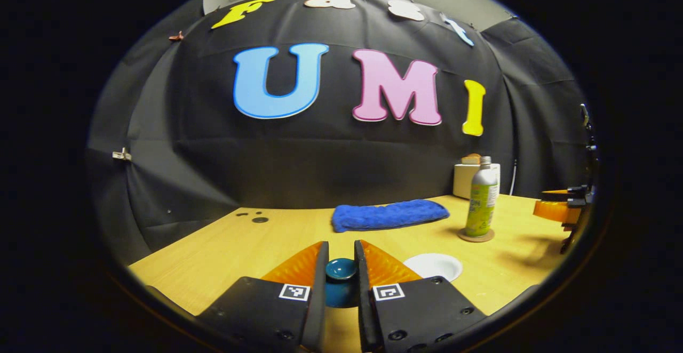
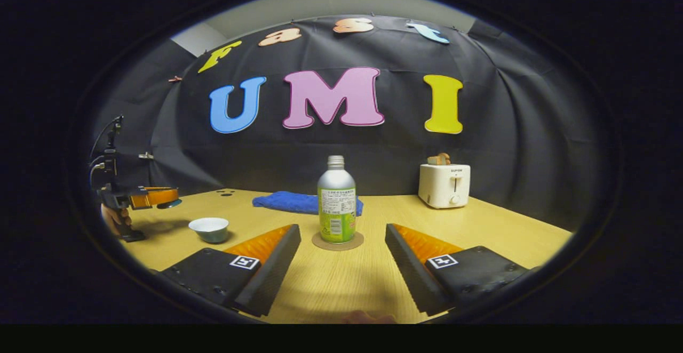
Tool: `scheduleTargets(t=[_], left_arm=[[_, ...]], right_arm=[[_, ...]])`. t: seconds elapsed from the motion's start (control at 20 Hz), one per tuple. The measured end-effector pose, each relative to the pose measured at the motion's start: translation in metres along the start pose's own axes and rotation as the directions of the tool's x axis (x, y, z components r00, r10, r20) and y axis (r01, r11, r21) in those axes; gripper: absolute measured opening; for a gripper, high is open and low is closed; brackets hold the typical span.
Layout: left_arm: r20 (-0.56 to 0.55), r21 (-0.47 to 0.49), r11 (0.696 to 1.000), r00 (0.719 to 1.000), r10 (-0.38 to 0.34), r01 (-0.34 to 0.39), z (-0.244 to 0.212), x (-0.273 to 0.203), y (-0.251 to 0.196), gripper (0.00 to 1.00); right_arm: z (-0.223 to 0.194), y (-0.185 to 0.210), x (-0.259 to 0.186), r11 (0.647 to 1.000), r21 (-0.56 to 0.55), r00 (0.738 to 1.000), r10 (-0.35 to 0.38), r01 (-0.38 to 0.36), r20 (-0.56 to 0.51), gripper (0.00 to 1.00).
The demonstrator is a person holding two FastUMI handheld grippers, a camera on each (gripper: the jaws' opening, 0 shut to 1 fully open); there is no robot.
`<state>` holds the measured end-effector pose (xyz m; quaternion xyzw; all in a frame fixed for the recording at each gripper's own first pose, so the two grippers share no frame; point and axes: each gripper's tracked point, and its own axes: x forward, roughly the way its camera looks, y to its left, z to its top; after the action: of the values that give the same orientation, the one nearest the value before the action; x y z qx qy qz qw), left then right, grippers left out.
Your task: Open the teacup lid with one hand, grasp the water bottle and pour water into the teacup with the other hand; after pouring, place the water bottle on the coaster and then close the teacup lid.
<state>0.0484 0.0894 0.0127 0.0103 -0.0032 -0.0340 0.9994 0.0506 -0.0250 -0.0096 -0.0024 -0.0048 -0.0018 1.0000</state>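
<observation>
My left gripper point(image 1: 341, 251) is shut on the knob of a teal teacup lid point(image 1: 341, 270), held above the table. The uncovered teacup point(image 1: 433, 265), white inside, stands just to the right of my fingers. A green-labelled metal water bottle point(image 1: 482, 201) stands upright on a round coaster point(image 1: 476, 235) farther right. In the right gripper view, the right gripper point(image 2: 342, 230) is open and low over the table, and the bottle point(image 2: 336, 198) on its coaster point(image 2: 338, 242) stands just beyond the fingertips, untouched. The teacup point(image 2: 209, 229) is at left, with the left gripper point(image 2: 155, 197) raised beside it.
A blue folded towel point(image 1: 389, 214) lies at the back of the wooden table point(image 1: 224, 251). A white toaster point(image 2: 444, 184) holding bread stands at the back right. A hand point(image 2: 114, 217) holds the left gripper near the table's left edge.
</observation>
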Motion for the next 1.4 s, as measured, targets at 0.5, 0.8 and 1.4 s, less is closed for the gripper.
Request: scheduleTargets(t=[0.5, 0.8, 1.4], left_arm=[[-0.062, 0.07, 0.987, 0.988, -0.14, 0.145, -0.003, 0.027, -0.086, 0.28], [-0.141, 0.032, 0.993, 0.984, -0.11, 0.115, -0.027, 0.041, -0.087, 0.29], [-0.197, 0.045, 0.992, 0.975, -0.104, 0.115, -0.04, 0.048, -0.091, 0.29]], right_arm=[[0.0, -0.005, 0.0, 1.0, 0.0, 1.0, -0.031, 0.031, 0.001, 0.98], [0.0, -0.004, -0.001, 1.0, 0.0, 1.0, -0.031, 0.031, 0.001, 0.98], [0.001, -0.006, -0.001, 0.999, -0.001, 0.999, -0.041, 0.041, 0.001, 0.98]])
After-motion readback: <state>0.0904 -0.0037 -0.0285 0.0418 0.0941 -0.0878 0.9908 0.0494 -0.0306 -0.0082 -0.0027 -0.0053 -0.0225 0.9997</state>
